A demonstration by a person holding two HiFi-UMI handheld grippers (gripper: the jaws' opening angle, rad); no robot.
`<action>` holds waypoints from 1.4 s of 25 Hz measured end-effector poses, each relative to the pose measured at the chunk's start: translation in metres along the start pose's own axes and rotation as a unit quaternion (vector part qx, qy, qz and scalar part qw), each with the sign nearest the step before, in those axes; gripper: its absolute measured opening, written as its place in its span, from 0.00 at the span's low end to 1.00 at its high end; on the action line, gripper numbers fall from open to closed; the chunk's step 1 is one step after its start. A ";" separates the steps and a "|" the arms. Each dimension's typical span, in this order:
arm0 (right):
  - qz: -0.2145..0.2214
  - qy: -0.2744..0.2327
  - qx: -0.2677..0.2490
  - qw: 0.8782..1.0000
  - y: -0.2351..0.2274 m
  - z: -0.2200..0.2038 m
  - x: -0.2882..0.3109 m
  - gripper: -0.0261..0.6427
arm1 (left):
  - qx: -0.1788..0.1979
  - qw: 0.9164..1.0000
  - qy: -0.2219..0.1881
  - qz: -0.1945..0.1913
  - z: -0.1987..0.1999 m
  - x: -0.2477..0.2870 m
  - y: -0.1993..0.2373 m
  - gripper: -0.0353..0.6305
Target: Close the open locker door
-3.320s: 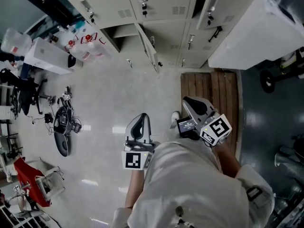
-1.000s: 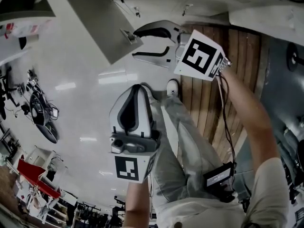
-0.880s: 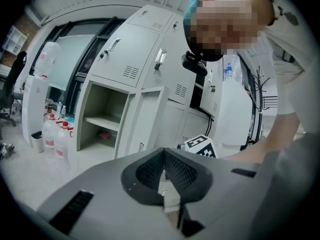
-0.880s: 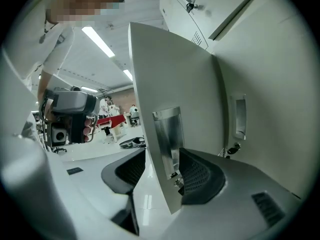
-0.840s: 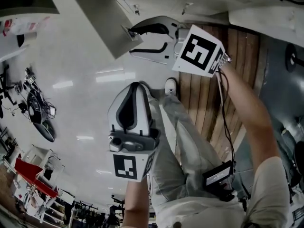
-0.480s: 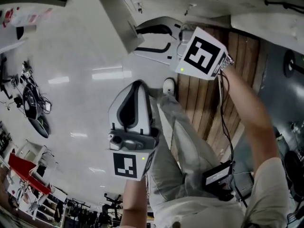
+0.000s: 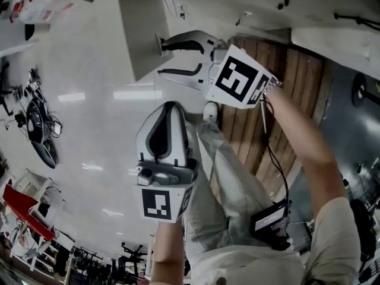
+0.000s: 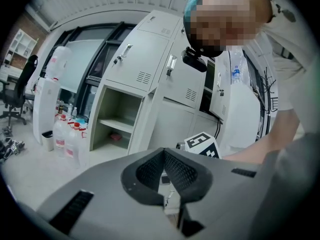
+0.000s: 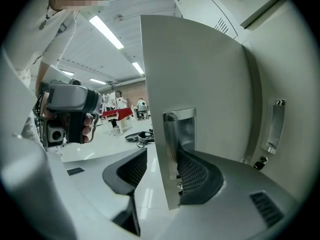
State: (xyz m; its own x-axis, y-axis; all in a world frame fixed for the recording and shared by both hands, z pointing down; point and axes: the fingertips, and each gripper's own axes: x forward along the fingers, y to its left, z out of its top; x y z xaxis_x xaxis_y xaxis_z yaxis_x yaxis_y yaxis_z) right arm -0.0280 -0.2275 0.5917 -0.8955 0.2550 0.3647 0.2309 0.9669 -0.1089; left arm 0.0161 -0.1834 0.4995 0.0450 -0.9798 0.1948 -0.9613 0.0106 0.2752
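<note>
1. the locker door (image 7: 140,29) stands swung out from the lockers, at the far left of the head view, with its free edge towards the right gripper (image 7: 161,58).
2. the right gripper straddles that free edge. its jaws are wide and have just been closing a little, with the door edge and its metal latch plate (image 9: 179,134) between them.
3. in the right gripper view, the right-hand pad sits just beside the door face by the plate, and contact cannot be told. the left-hand pad stands clear of the door, with floor showing in the gap.
4. the left gripper (image 7: 168,108) is nearer the person, well apart from the door. its jaws are pressed together with nothing between them.
5. the left gripper view shows the open compartment (image 8: 120,119) with a shelf, and water bottles (image 8: 64,136) on the floor to its left.
6. a wooden floor panel (image 7: 285,88) lies under the right arm.
</note>
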 end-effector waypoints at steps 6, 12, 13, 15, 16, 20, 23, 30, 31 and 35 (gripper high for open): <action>0.019 -0.001 -0.006 1.000 0.006 0.010 0.023 0.32 | -0.003 1.000 -0.011 0.024 0.007 -0.009 0.020 0.06; 0.031 -0.005 -0.014 0.999 0.004 0.022 0.050 0.32 | -0.007 0.998 -0.025 0.049 0.010 -0.023 0.048 0.06; 0.030 -0.003 -0.014 0.999 0.003 0.024 0.054 0.32 | -0.007 0.998 -0.029 0.053 0.012 -0.024 0.054 0.06; 0.029 0.001 -0.016 0.999 0.002 0.028 0.064 0.32 | -0.005 0.998 -0.031 0.059 0.014 -0.028 0.064 0.06; 0.030 0.003 -0.017 0.999 0.002 0.030 0.068 0.32 | -0.004 0.998 -0.029 0.061 0.015 -0.031 0.069 0.06; 0.017 0.011 -0.014 1.000 -0.003 0.037 0.084 0.32 | 0.007 0.998 -0.036 0.060 0.030 -0.034 0.091 0.06; -0.006 0.010 -0.002 1.000 -0.011 0.043 0.095 0.27 | 0.004 0.998 -0.032 0.054 0.034 -0.039 0.109 0.06; -0.064 -0.004 0.017 0.998 -0.031 0.061 0.133 0.21 | -0.004 0.999 -0.029 0.036 0.039 -0.038 0.158 0.06; -0.073 -0.007 0.022 0.997 -0.034 0.063 0.139 0.21 | -0.008 0.999 -0.022 0.032 0.037 -0.039 0.164 0.06; -0.121 -0.033 0.043 0.991 -0.047 0.076 0.158 0.21 | -0.005 1.000 -0.011 0.012 0.040 -0.036 0.189 0.06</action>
State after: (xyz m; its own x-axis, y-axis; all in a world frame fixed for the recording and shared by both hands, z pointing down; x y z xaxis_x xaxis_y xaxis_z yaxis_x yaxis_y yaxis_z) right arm -0.2088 -0.2339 0.5842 -0.9442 0.0110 0.3292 -0.0252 0.9941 -0.1053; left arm -0.1776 -0.1538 0.5067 0.0162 -0.9834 0.1808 -0.9595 0.0356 0.2793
